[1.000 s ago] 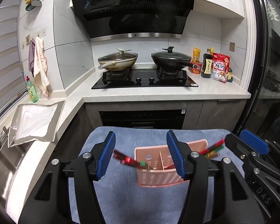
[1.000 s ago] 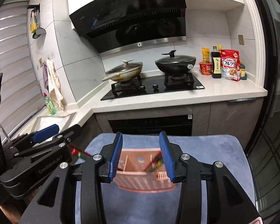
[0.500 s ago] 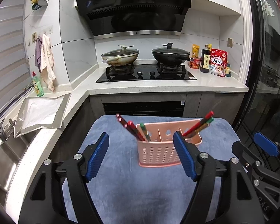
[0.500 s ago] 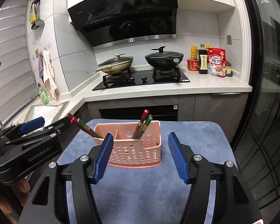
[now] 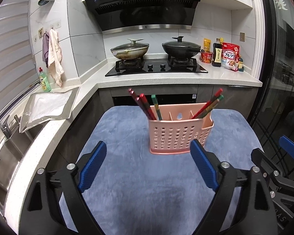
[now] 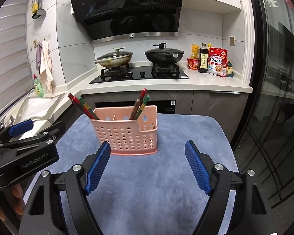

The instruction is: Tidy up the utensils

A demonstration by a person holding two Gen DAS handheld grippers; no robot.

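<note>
Now both sets of jaws stand empty, having just been opening: left gripper (image 5: 148, 165), right gripper (image 6: 148, 166). The pink basket (image 5: 179, 135) stands mid-frame on the blue mat (image 5: 147, 186), chopsticks (image 5: 145, 106) leaning inside. It looks light and tippable; grip its rim. The mat around is free.

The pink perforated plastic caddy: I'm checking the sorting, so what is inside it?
The pink perforated plastic caddy holds red and green chopsticks: one bunch in its left end section, another in its right. Their lower ends and the middle sections' bottoms are hidden by the walls.
</note>
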